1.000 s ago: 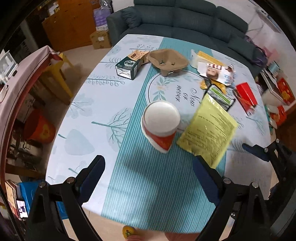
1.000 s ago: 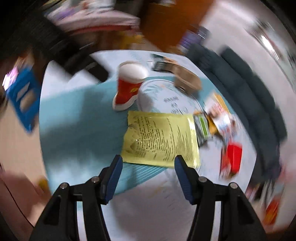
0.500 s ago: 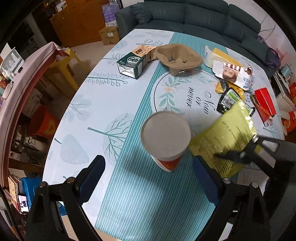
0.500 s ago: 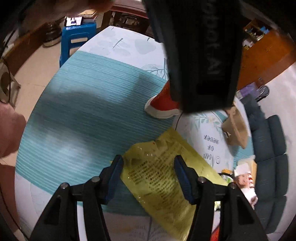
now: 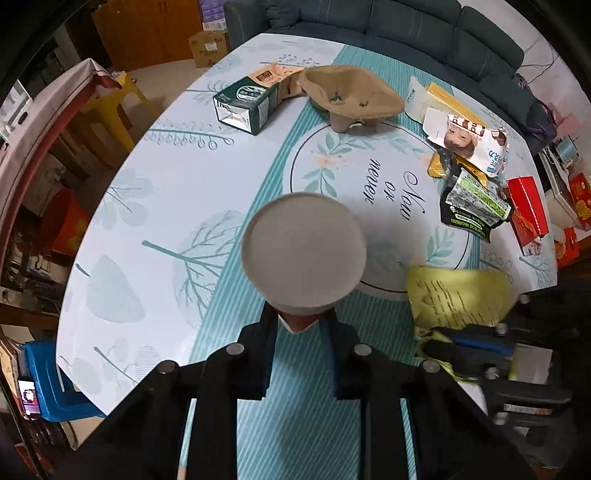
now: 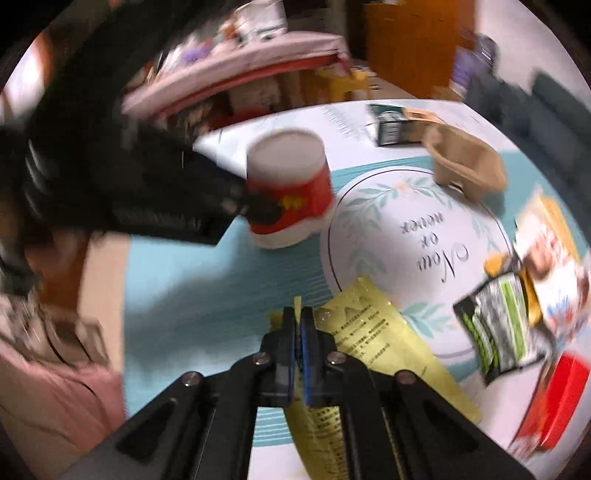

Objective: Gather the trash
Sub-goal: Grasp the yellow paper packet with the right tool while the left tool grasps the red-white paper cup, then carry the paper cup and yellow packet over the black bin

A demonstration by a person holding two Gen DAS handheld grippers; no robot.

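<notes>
yellow packet (image 6: 373, 343) pinch clearest from right wrist

We see counter (image 5: 207, 192) under leaf-print cloth. Dark sofa (image 5: 406, 26) beyond far edge. Wooden cabinet (image 5: 147, 33) and cardboard box (image 5: 207, 48) beside it. Yellow stool (image 5: 118, 107) and blue stool (image 5: 48, 380) on floor, left.

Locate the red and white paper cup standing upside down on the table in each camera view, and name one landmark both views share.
Left wrist view: the red and white paper cup sits at the centre, its white base facing the camera, clamped between the left gripper fingers.
Right wrist view: the cup stands upper centre-left, the left gripper gripping it from the left.
Shared landmark: the brown pulp cup tray.
</notes>
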